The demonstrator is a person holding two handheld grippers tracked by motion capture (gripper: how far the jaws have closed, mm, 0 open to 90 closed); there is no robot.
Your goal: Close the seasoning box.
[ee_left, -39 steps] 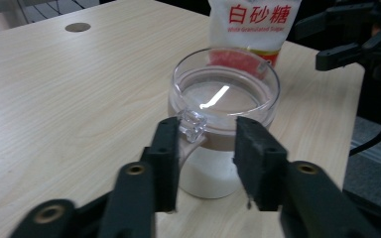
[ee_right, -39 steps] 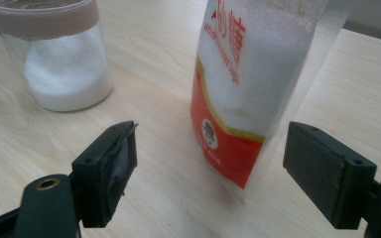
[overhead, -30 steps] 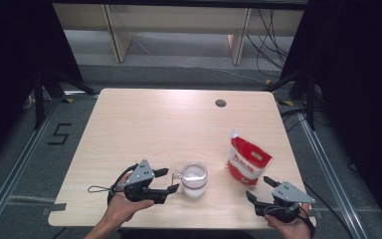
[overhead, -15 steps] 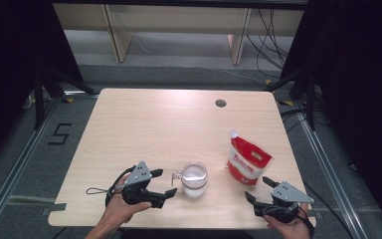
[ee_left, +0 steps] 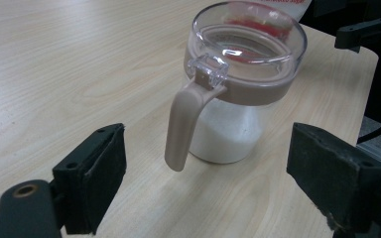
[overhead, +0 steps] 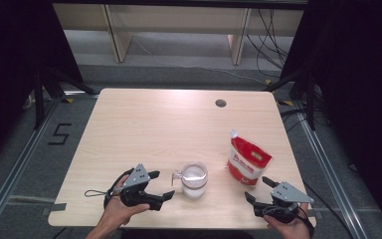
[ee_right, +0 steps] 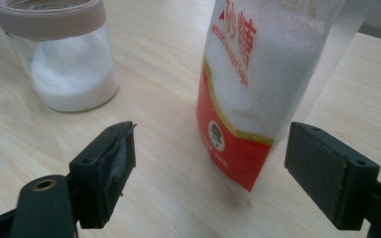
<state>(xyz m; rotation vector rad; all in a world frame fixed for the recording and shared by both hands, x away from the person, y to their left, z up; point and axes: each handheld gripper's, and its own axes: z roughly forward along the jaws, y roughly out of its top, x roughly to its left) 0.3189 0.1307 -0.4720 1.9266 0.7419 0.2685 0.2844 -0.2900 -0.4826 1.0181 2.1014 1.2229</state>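
Clear glossy plastic jar point(ee_left: 238, 84); matt wooden table point(overhead: 144, 129).

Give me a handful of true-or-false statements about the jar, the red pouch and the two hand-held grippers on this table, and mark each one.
1. The jar has its lid on. True.
2. The left gripper grips the jar's handle. False: its jaws have just been opening and stand wide, with the handle ahead of them, untouched.
3. The red pouch lies flat on the table. False: it stands upright.
4. The jar holds a white powder. True: it fills the lower part.
5. The right gripper is shut on the pouch. False: its jaws are open, short of the pouch.
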